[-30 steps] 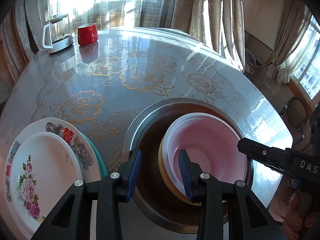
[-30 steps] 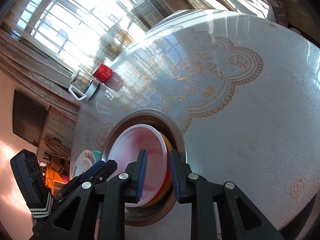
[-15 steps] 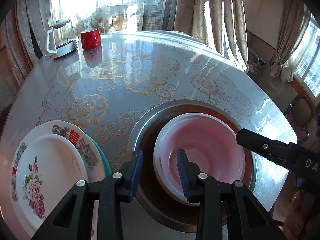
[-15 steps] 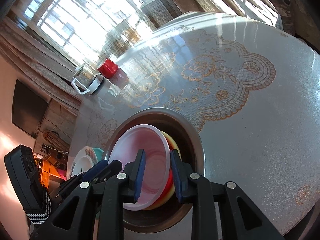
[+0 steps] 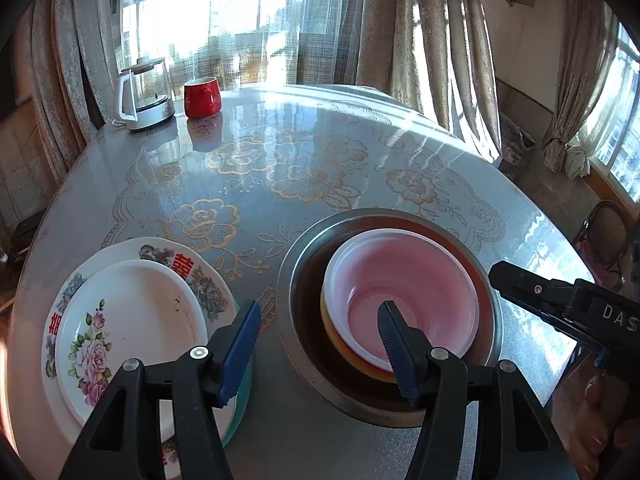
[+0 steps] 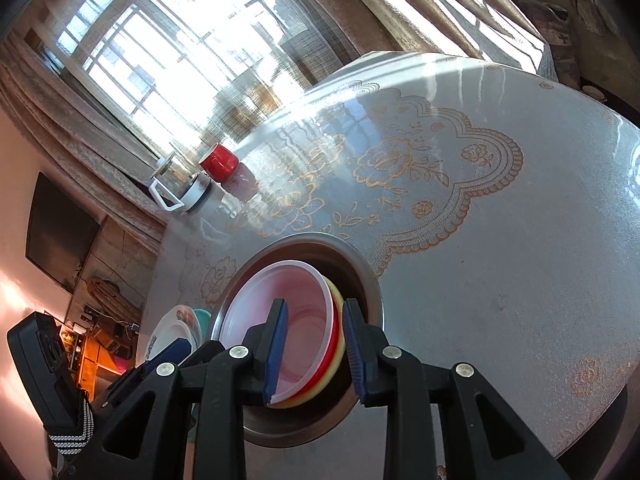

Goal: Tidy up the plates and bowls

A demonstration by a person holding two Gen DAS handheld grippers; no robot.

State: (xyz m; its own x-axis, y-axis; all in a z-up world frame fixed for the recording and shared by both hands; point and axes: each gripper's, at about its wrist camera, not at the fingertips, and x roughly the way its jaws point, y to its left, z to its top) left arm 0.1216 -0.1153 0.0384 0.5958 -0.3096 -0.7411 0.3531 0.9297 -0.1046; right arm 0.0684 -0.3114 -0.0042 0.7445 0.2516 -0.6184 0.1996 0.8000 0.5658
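The left gripper [image 5: 320,330] fingers have just spread wide, holding nothing; the right gripper [image 6: 314,344] fingers straddle the pink bowl [image 6: 296,304] rim, not squeezing

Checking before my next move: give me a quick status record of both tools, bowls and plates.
Left tool: open, jaws have just been opening, holding nothing
Right tool: straddles the bowl stack rim; grip unclear
Stack order: pink on top, nested in steel basin
Plates: stacked left of basin, floral one on top
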